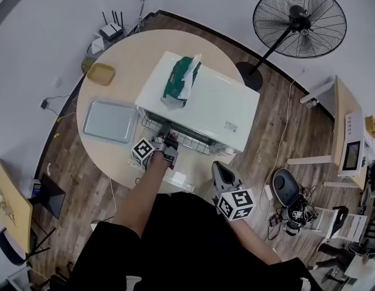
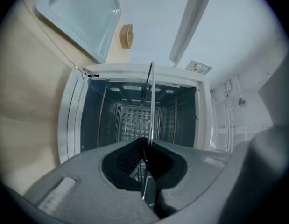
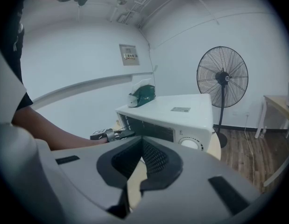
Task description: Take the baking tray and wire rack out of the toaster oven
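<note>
- The round table [image 1: 132, 59] spreads under and beyond the fingers of the left gripper [image 1: 171, 140]. The right gripper [image 1: 219, 168] hangs off the table's near edge, close to the person's body.
- The white oven [image 1: 205, 102] stands straight ahead of the left fingers, its mouth open toward them and its cavity dark. It is also ahead of the right fingers, well apart.
- A fan [image 1: 299, 21] stands on the floor far beyond the oven, to the right of both grippers.
- The tray [image 1: 111, 121], pale and shallow, lies flat on the table left of the left fingers, out of the oven.
- The rack [image 1: 193, 141], made of thin bright wire, juts partway from the oven's mouth. The left fingers pinch its front edge.
- A green pack [image 1: 180, 80] lies on the oven's top, beyond the left fingers.
- A yellow dish [image 1: 101, 73] sits beyond the tray.
- The right fingers are pressed together with nothing between them.
</note>
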A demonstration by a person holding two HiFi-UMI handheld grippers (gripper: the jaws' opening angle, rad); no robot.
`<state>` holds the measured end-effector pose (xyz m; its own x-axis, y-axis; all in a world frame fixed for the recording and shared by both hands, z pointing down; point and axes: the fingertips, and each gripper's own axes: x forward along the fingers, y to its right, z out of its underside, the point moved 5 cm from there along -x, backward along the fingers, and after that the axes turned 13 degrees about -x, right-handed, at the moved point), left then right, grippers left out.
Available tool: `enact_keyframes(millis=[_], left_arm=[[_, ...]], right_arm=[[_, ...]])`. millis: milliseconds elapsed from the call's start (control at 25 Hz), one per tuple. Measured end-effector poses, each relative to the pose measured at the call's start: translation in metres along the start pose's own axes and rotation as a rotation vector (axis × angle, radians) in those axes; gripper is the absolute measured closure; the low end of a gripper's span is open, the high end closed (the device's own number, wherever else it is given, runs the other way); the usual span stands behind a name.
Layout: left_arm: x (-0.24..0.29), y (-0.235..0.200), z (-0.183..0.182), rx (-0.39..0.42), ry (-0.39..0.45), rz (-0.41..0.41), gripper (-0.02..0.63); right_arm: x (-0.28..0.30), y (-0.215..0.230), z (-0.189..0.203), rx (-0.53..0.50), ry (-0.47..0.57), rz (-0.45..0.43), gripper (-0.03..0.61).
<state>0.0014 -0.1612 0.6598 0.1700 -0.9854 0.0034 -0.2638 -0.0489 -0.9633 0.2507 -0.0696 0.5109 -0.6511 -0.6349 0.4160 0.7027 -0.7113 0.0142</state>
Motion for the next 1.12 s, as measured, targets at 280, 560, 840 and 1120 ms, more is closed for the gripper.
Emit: enact_keyframes(millis=[280, 560, 840, 1120], left_arm=[[-0.021, 0.000, 0.004, -0.059, 0.015, 0.045, 0.597], [-0.041, 0.003, 0.007, -0.091, 0.008, 0.077, 0.597], [-0.066, 0.002, 0.009, -0.099, 0.008, 0.088, 0.595], [-0.097, -0.001, 0.013, -0.107, 0.027, 0.091, 0.597]], right_arm=[[0.001, 0.000, -0.001, -0.006, 0.011, -0.025, 0.578], [0.001, -0.004, -0.002, -0.018, 0.014, -0.043, 0.578], [-0.002, -0.007, 0.001, -0.016, 0.020, -0.058, 0.578], [-0.001, -0.015, 0.003, -0.022, 0.021, -0.090, 0.578]])
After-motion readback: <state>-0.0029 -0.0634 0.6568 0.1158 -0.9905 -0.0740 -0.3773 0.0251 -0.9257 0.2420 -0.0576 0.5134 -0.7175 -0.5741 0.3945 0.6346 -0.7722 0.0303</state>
